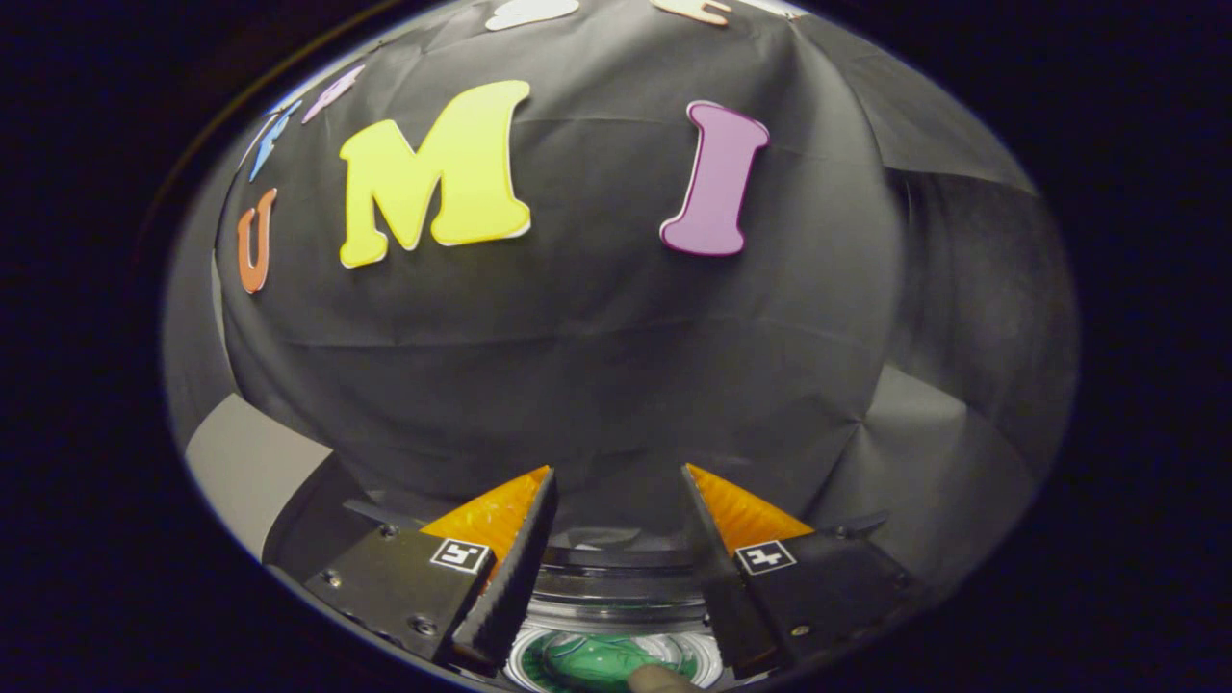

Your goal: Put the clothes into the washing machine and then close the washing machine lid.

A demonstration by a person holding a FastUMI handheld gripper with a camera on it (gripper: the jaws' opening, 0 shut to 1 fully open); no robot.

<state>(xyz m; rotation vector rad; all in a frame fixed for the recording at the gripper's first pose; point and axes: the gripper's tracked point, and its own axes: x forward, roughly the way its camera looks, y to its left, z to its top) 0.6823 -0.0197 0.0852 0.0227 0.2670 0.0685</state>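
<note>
Between the fingers and low beneath them sits the washing machine, its round rim and clear lid showing something green inside, perhaps clothes. Both fingers of the gripper stand wide apart, holding nothing, with the booth's black cloth wall beyond them.

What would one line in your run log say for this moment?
gripper: open, holding nothing | washing machine: below the fingers | green item: seen through round clear part | clothes loaded: cannot tell
</note>
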